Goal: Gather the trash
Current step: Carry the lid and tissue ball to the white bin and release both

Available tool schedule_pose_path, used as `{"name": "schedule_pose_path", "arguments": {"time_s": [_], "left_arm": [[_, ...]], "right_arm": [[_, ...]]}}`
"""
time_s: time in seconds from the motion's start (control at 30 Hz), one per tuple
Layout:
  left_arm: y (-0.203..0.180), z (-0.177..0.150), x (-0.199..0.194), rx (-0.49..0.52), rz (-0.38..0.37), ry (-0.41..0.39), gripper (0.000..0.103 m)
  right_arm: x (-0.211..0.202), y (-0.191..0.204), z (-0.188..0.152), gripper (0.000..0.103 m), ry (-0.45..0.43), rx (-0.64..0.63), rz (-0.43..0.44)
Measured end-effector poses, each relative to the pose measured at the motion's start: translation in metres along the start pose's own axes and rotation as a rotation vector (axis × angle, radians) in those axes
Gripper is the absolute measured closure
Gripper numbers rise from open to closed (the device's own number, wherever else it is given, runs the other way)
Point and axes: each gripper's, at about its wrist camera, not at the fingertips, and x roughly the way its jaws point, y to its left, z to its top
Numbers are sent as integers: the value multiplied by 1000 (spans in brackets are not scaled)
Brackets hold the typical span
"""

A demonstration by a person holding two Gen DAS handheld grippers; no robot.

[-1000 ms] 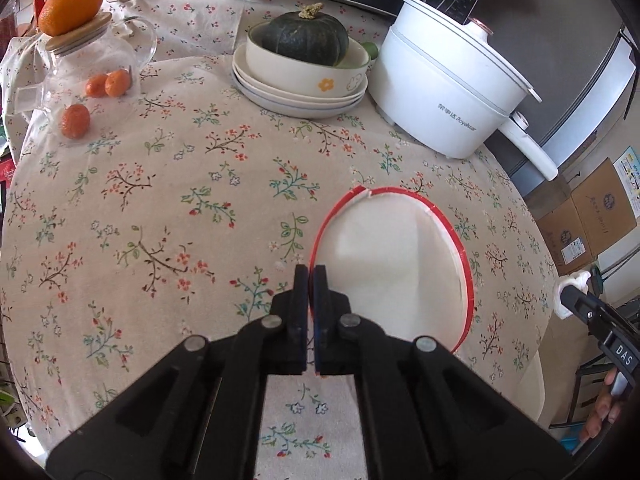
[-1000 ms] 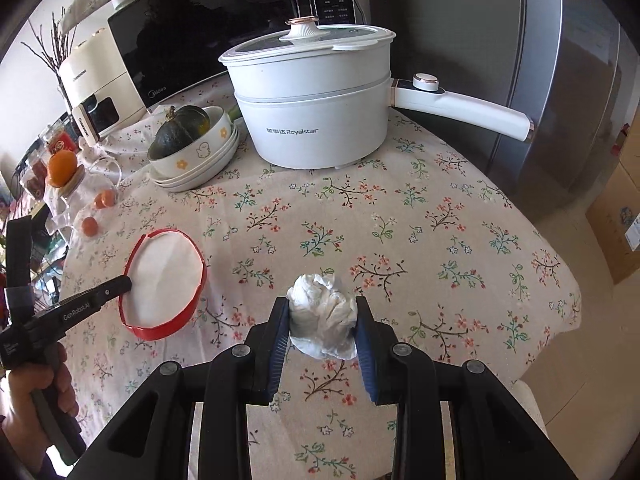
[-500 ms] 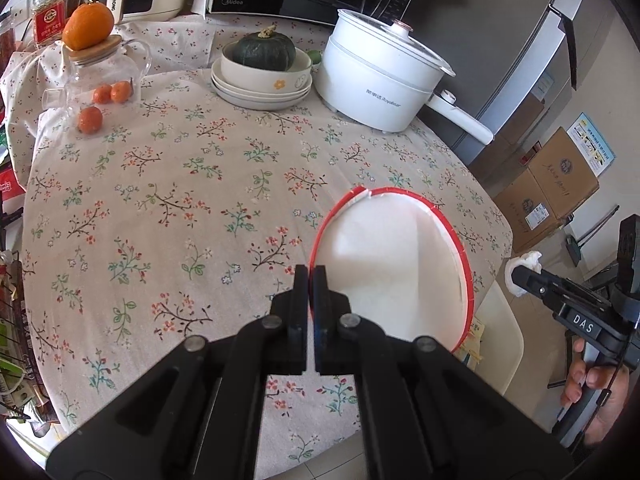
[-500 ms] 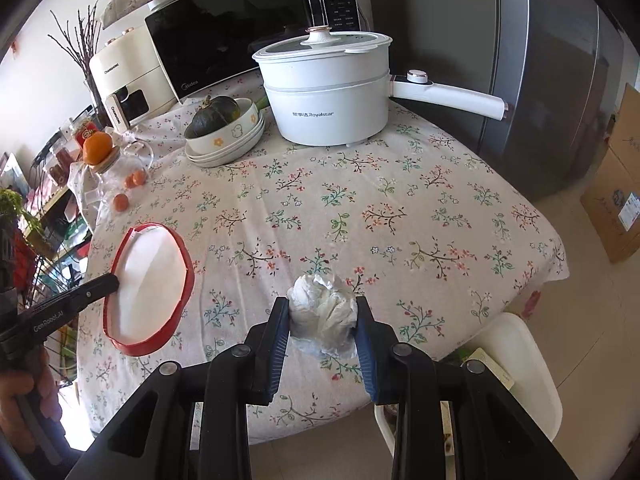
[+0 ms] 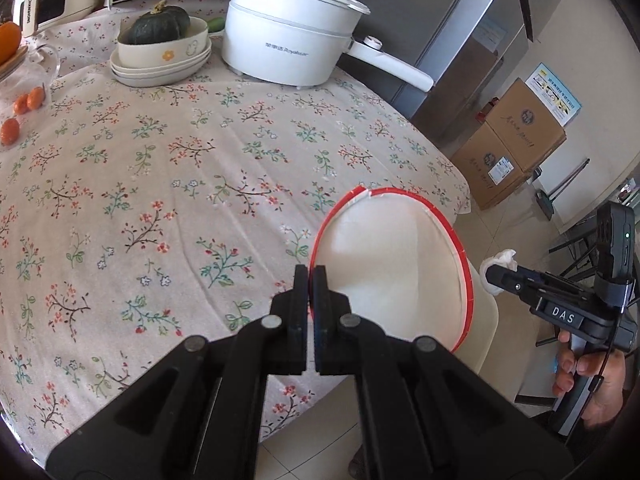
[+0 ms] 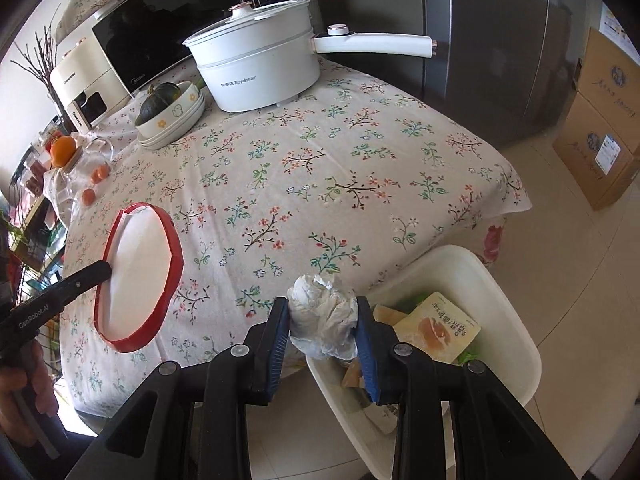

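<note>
My left gripper is shut on the red rim of a flat white lid, held past the edge of the floral table. The right wrist view shows the same lid hanging over the table's left side, with the left gripper at its rim. My right gripper is shut on a crumpled white paper wad, above the near rim of a white trash bin that holds several wrappers. From the left, that wad shows at the right gripper's tip.
On the table's far side stand a white electric pot with a long handle, stacked bowls holding a green squash, and a glass jar with oranges. A microwave, a grey fridge and cardboard boxes lie beyond.
Both grippers have drawn back from over the table to its edge, each keeping its load. The trash bin has come into view under the right gripper.
</note>
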Motion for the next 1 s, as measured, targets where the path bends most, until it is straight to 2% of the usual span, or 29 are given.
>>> {"name": "schedule_pose_path", "arguments": {"time_s": [0.37,0.67,0.7,0.73,0.77,0.83,1.0], "left_arm": [[-110,-28,65,255,-62,87,100],[-138,-36,99,354,-76,74,99],[-139,-36,100,358,-58,63,95],[-139,-35,101,360,-42,61,77],[-137,-34,101,356,-25,63,45],[-133,-34,94,337,15,21,19],[-121,-29,74,352,103,-12,14]], "right_arm": [[-8,-71,-20,69,30,89,-69],[-11,-95,-24,69,36,126,-83],[-10,-95,-24,69,37,127,-85],[-10,-96,-24,69,37,128,-86],[-10,-95,-24,69,37,128,-87],[-9,-95,-24,69,39,129,-86],[-5,-87,-24,69,53,117,-84]]}}
